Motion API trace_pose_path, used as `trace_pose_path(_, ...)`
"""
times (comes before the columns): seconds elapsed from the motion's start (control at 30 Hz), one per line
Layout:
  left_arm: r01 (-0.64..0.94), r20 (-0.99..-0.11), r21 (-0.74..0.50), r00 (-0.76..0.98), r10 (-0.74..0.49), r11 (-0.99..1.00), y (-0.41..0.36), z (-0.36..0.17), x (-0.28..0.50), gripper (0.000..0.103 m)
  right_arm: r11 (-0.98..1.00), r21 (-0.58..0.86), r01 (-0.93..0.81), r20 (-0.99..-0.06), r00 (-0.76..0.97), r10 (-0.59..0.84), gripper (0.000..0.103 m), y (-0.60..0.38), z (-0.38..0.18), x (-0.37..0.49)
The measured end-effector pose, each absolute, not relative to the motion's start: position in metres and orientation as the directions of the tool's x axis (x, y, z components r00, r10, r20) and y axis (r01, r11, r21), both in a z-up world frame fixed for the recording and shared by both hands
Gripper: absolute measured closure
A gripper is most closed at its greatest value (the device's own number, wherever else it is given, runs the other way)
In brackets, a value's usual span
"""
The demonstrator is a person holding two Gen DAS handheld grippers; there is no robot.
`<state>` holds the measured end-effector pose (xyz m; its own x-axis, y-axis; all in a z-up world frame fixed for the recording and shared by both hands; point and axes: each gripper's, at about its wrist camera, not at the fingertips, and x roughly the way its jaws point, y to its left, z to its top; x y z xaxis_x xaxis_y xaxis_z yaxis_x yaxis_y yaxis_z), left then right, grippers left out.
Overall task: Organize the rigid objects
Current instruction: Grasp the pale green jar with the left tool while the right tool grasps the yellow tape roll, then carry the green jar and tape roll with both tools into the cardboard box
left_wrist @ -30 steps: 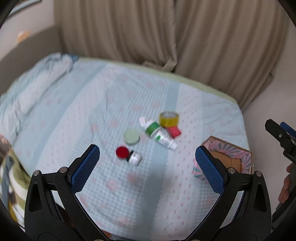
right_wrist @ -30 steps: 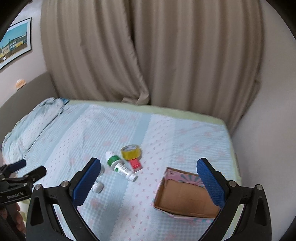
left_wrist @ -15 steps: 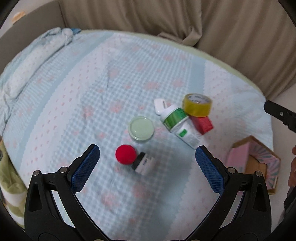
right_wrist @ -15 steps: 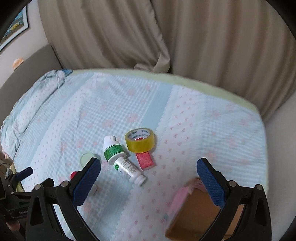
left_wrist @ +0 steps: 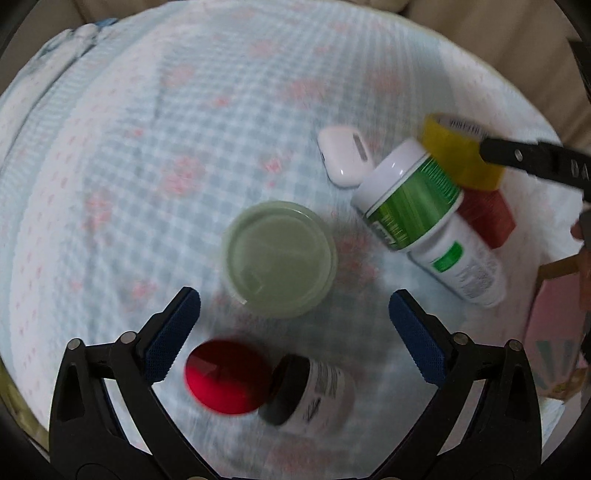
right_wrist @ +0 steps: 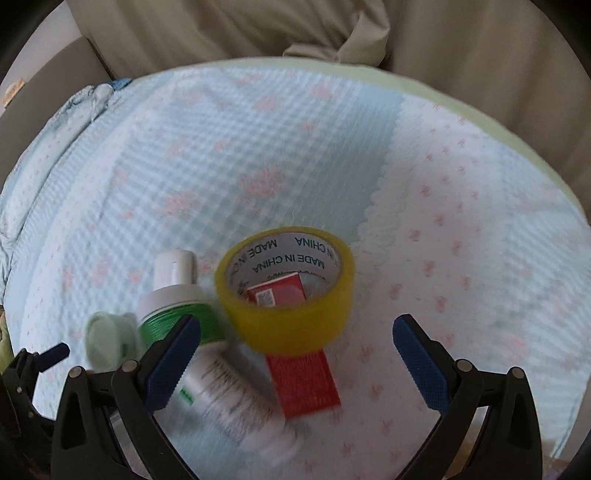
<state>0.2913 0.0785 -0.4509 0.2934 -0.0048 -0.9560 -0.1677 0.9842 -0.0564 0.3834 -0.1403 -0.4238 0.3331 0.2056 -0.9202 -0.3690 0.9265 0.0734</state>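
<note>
Several small objects lie on a light blue bedspread [left_wrist: 147,155]. My left gripper [left_wrist: 293,325] is open, low over a pale green round lid [left_wrist: 279,258], a red ball [left_wrist: 227,374] and a small white bottle with a black cap [left_wrist: 314,393]. A white earbud case [left_wrist: 343,155], a green-and-white bottle [left_wrist: 424,218], a yellow tape roll [left_wrist: 458,155] and a red box [left_wrist: 487,218] lie to the right. My right gripper [right_wrist: 297,349] is open just above the tape roll [right_wrist: 288,291], which rests on the red box [right_wrist: 303,380]. The bottle [right_wrist: 207,354] lies at its left finger.
A pink patterned cardboard box [left_wrist: 550,332] sits at the bed's right edge. The right gripper's finger [left_wrist: 532,162] crosses over the tape roll in the left wrist view. Beige curtains [right_wrist: 295,33] hang behind the bed. A rumpled blanket [right_wrist: 74,107] lies at the far left.
Both grippers have dropped closer to the bed. The left one now hovers over the lid and ball, the right one over the tape roll. Both stay open.
</note>
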Motion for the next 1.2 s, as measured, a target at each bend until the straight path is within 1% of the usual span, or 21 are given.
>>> trace_pose_path(0.1, -0.156, -0.961, -0.047, 0.278, -0.002, 0.987, 0.078, -0.465, 0.298, 0.004, 0.926, 0.068, -0.37, -0.931, 0.31, 0.192, 0.0, -0.134, -0.441, 0.396)
trace_pose_path(0.23, -0.148, -0.961, -0.02, 0.274, 0.022, 0.989, 0.082, -0.475, 0.306, 0.005, 0.92, 0.104, -0.377, -0.939, 0.268, 0.216, 0.0, -0.129, -0.456, 0.406)
trace_pose_path(0.27, -0.144, -0.962, -0.017, 0.273, 0.024, 0.989, 0.083, -0.477, 0.308, 0.009, 0.918, 0.102, -0.383, -0.941, 0.263, 0.214, 0.0, -0.127, -0.458, 0.407)
trace_pose_path(0.3, -0.139, -0.963, -0.015, 0.27, 0.023, 0.99, 0.084, -0.479, 0.311, 0.016, 0.916, 0.099, -0.388, -0.941, 0.263, 0.213, 0.0, -0.125, -0.46, 0.408)
trace_pose_path(0.33, -0.134, -0.965, -0.012, 0.261, 0.024, 0.991, 0.086, -0.48, 0.314, 0.021, 0.914, 0.099, -0.393, -0.94, 0.264, 0.216, 0.0, -0.123, -0.461, 0.408)
trace_pose_path(0.37, -0.13, -0.967, -0.012, 0.254, 0.021, 0.991, 0.087, -0.483, 0.317, 0.029, 0.912, 0.102, -0.396, -0.939, 0.263, 0.22, 0.0, -0.122, -0.462, 0.41)
trace_pose_path(0.4, -0.129, -0.969, -0.003, 0.245, 0.029, 0.992, 0.089, -0.485, 0.32, 0.035, 0.912, 0.102, -0.397, -0.939, 0.264, 0.22, 0.0, -0.121, -0.463, 0.411)
trace_pose_path(0.47, -0.124, -0.969, -0.004, 0.247, 0.027, 0.992, 0.091, -0.487, 0.322, 0.035, 0.916, 0.095, -0.389, -0.942, 0.261, 0.209, 0.005, -0.119, -0.465, 0.414)
trace_pose_path(0.8, -0.106, -0.96, -0.012, 0.278, 0.018, 0.994, 0.093, -0.483, 0.316, 0.035, 0.924, 0.084, -0.374, -0.942, 0.273, 0.196, 0.006, -0.116, -0.461, 0.414)
trace_pose_path(1.03, -0.118, -0.947, -0.011, 0.321, 0.028, 0.993, 0.092, -0.456, 0.304, 0.035, 0.929, 0.086, -0.359, -0.923, 0.321, 0.21, 0.006, -0.123, -0.438, 0.399)
trace_pose_path(1.2, -0.134, -0.929, -0.015, 0.367, 0.036, 0.991, 0.094, -0.426, 0.291, 0.035, 0.927, 0.086, -0.364, -0.904, 0.363, 0.227, 0.006, -0.127, -0.407, 0.382)
